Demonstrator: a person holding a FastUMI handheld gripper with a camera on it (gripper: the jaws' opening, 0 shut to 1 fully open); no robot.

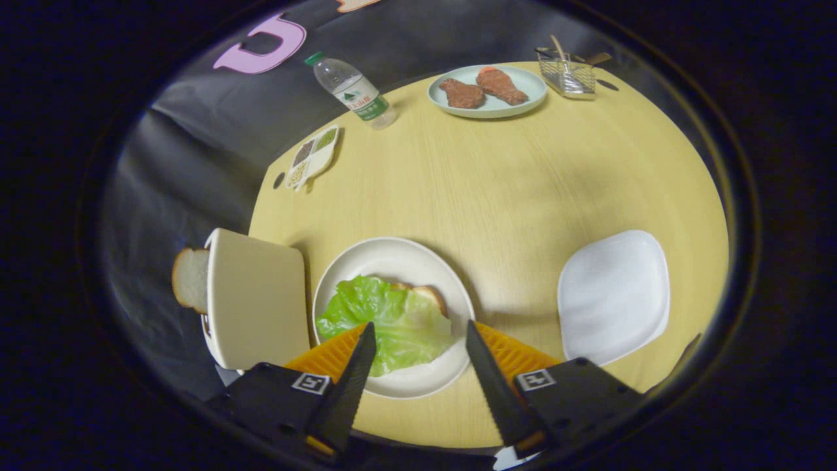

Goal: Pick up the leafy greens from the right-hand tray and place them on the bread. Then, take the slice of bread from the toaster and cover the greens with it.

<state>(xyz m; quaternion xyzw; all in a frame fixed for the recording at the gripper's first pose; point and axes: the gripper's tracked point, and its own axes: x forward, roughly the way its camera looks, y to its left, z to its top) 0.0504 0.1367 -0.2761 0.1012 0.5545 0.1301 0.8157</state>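
Gripper (418, 330) fingers spread, empty, over crinkly green lettuce leaf (386, 320) on the bread. Next: pale bread slice (191, 279) in cream toaster (256, 306), left of fingers; light, soft, crumbly; pinch the exposed crust edge gently.

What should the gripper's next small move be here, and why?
Probably swing toward the toaster to reach the bread slice sticking out of it. The greens already lie on the bread on the plate, the white tray has nothing on it, and the gripper is open over the greens, holding nothing, so covering them looks like the remaining step.
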